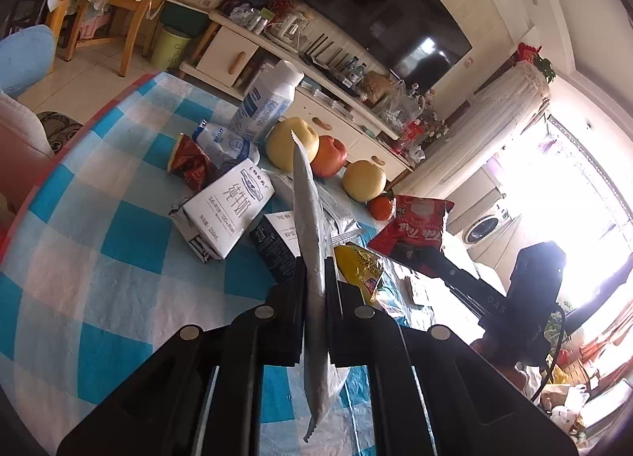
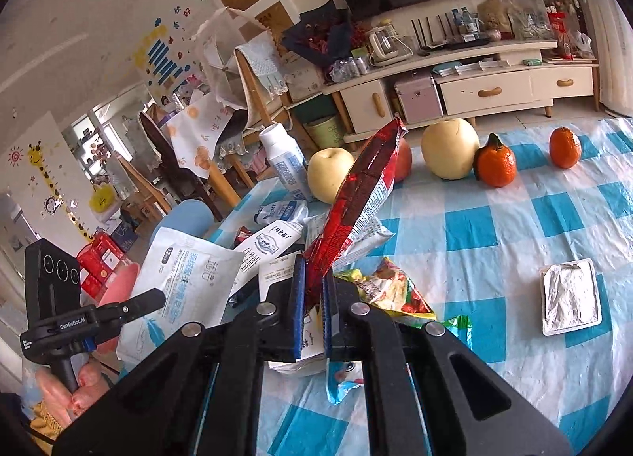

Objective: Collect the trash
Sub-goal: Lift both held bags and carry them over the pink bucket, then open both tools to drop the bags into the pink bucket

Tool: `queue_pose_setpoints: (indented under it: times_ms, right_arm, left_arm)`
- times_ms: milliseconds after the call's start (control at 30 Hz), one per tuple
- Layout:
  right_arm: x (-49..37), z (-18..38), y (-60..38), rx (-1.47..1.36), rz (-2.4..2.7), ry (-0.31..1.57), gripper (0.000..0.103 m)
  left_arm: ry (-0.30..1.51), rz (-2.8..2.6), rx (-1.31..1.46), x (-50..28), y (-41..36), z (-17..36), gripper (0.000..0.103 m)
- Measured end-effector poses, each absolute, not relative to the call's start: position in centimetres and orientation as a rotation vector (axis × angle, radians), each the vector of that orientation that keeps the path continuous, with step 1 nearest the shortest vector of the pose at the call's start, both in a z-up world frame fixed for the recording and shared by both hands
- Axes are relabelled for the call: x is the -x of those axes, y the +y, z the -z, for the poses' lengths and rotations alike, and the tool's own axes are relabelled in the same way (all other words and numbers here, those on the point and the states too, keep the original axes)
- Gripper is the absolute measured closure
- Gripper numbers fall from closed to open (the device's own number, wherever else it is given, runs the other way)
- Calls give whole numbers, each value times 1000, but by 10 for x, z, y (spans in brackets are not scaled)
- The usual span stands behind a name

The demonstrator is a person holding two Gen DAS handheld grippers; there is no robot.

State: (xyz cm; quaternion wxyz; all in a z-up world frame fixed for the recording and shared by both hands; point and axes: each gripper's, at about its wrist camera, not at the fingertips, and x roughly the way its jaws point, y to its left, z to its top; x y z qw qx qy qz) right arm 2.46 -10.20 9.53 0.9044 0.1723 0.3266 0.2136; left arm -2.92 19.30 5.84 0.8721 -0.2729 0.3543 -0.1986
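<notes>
My left gripper (image 1: 315, 278) is shut on a silver foil wrapper (image 1: 310, 218), held edge-on above the checked table. It shows in the right wrist view as a white printed pouch (image 2: 186, 289) in the left gripper (image 2: 158, 297) at the left. My right gripper (image 2: 312, 282) is shut on a red snack bag (image 2: 356, 194), also in the left wrist view (image 1: 415, 226). On the table lie a white milk carton (image 1: 229, 206), a crushed white bottle (image 1: 221, 143), a yellow wrapper (image 2: 391, 289) and a foil tray (image 2: 571, 295).
Two pale apples (image 2: 449, 147), a red apple (image 1: 330, 157) and two tangerines (image 2: 494, 165) stand in a row at the table's far side, with an upright white bottle (image 1: 265, 103). A TV cabinet (image 2: 474, 88), chairs (image 1: 130, 8) and a green bin (image 1: 170, 46) lie beyond.
</notes>
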Motion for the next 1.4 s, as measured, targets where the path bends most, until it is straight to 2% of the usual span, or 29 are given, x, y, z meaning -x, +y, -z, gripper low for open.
queue_pose_setpoints:
  times_ms: [433, 800, 1200, 1267, 1300, 1333, 1367, 1400]
  right_arm:
    - [-4, -114, -19, -257, -579, 684, 95]
    - [17, -141, 124, -146, -870, 704, 95]
    - [15, -138, 258, -4, -1021, 769, 93]
    - [11, -128, 273, 19, -1019, 808, 90]
    - [10, -123, 279, 33, -1014, 832, 85]
    - [10, -119, 280, 32, -1002, 846, 72]
    - [10, -117, 277, 15, -991, 851, 63]
    - [12, -116, 272, -6, -984, 847, 50]
  left_arm:
    - [619, 251, 586, 51, 254, -84, 94]
    - [474, -54, 684, 95, 369, -98, 94]
    - [493, -429, 751, 131, 477, -80, 93]
    - [530, -470, 760, 130, 485, -75, 93]
    - [548, -481, 761, 130, 486, -73, 92]
    - [567, -492, 761, 128, 488, -71, 87]
    - [579, -507, 760, 127, 489, -71, 67]
    - [579, -519, 753, 127, 487, -71, 54]
